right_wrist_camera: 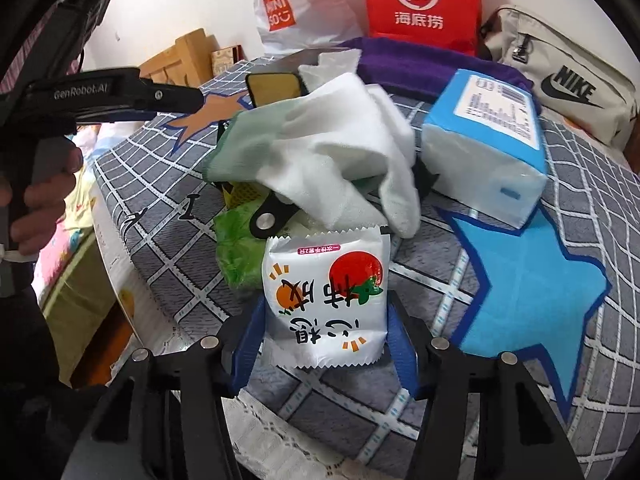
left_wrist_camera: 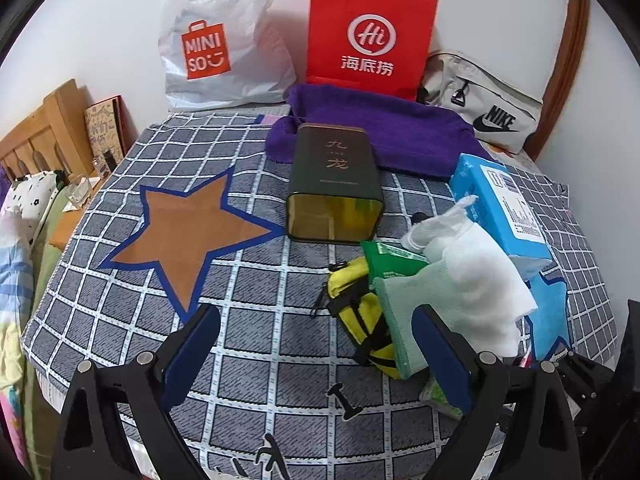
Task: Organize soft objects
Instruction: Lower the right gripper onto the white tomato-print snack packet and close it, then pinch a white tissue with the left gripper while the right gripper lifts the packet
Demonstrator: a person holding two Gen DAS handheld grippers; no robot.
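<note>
My right gripper (right_wrist_camera: 322, 344) is shut on a white tissue packet with orange and tomato print (right_wrist_camera: 326, 300), held just above the checked bedspread. Beyond it lies a pile: a white cloth (right_wrist_camera: 344, 152) over a pale green cloth (right_wrist_camera: 256, 136), a green packet (right_wrist_camera: 236, 252) and a yellow pouch (left_wrist_camera: 360, 316). A blue tissue pack (right_wrist_camera: 488, 136) lies right of the pile. My left gripper (left_wrist_camera: 316, 356) is open and empty over the bedspread; its right finger (left_wrist_camera: 440, 356) is beside the green cloth (left_wrist_camera: 404, 304). The white cloth also shows in the left wrist view (left_wrist_camera: 476, 280).
A dark tin box (left_wrist_camera: 334, 184) lies on its side mid-bed, a purple towel (left_wrist_camera: 384, 128) behind it. A white Miniso bag (left_wrist_camera: 216, 40), red paper bag (left_wrist_camera: 368, 36) and Nike pouch (left_wrist_camera: 488, 108) stand by the wall. Orange star patch (left_wrist_camera: 188, 232) and blue star patch (right_wrist_camera: 528, 284) mark the bedspread.
</note>
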